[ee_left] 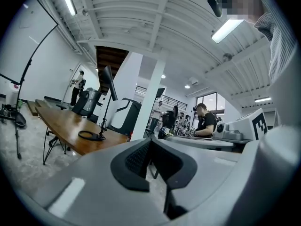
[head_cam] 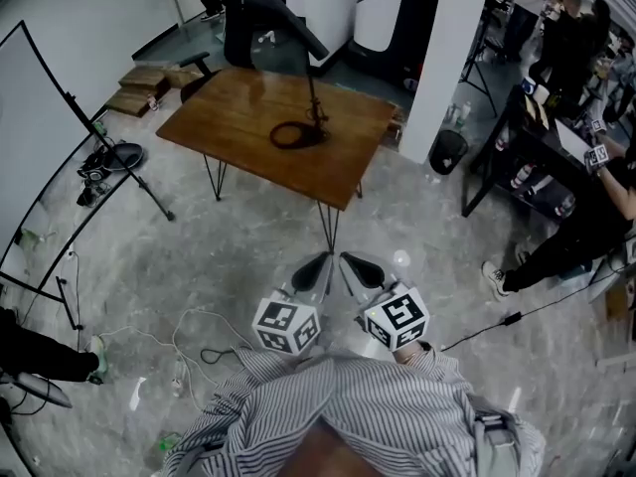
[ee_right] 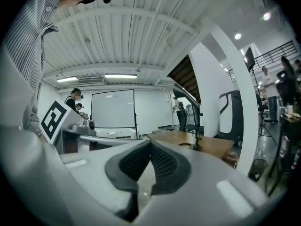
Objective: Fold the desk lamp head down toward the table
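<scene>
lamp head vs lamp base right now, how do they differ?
Shape: the lamp head is a long straight bar; the lamp base is an open ring.
Pose: the lamp head sits raised and slanted at the top of the stem; the lamp base lies flat on the table.
Both are dark and joined by that thin stem.

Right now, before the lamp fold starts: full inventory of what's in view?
Table: one, brown wood, ahead at centre.
Desk lamp: one, black, on the table, head up on its stem.
Panel: one, white, far left.
Stand: one, black, left of the table.
Pillar: one, white, right of the table.
Bin: one, black, at the pillar's foot.
Bystander: one, in black, right edge.
Left gripper: one, grey, black jaws, shut, empty.
Right gripper: one, same, shut, empty.
Shirt: one, striped, bottom edge.
</scene>
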A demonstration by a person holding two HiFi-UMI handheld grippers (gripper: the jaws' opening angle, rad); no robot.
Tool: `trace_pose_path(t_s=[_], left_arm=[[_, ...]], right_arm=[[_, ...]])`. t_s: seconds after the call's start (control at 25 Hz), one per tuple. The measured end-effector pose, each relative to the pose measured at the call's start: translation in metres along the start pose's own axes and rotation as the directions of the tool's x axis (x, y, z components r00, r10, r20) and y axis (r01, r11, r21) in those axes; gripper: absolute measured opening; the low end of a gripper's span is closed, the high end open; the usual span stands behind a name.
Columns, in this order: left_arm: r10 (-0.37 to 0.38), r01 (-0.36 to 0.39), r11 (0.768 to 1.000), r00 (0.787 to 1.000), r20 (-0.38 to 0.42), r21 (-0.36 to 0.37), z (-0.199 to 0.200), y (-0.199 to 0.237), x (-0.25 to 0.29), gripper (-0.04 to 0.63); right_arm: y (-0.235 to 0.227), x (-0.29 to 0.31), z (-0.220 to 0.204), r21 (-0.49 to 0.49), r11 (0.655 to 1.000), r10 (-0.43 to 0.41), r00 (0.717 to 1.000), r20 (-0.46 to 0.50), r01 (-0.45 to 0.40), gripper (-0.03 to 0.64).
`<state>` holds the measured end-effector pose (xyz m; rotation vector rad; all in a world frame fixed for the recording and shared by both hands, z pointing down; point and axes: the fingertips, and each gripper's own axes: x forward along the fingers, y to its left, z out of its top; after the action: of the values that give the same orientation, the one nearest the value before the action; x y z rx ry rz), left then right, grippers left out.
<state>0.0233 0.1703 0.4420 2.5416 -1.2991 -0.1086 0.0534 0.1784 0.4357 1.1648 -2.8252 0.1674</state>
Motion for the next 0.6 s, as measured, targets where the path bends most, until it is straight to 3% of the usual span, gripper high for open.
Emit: trace_pose_path(t_s=[0.28,0.6], left_arm=[[0.018,-0.018,1.0,0.999,0.027,-0.001,0.002,0.008,0.023,0.005],[0.064,-0.064,0.997,0.998,0.012,-0.048,-0.009,0.037,0.045,0.005]], right_arm=[[-0.023,0.004,0.001,-0.008,1.0,-0.005,1.0,0.021,0.005,0.002],[-0.051,0.02,-0.004,-0.003,1.0,0.007,1.0,0.019,-0.007,0.002]])
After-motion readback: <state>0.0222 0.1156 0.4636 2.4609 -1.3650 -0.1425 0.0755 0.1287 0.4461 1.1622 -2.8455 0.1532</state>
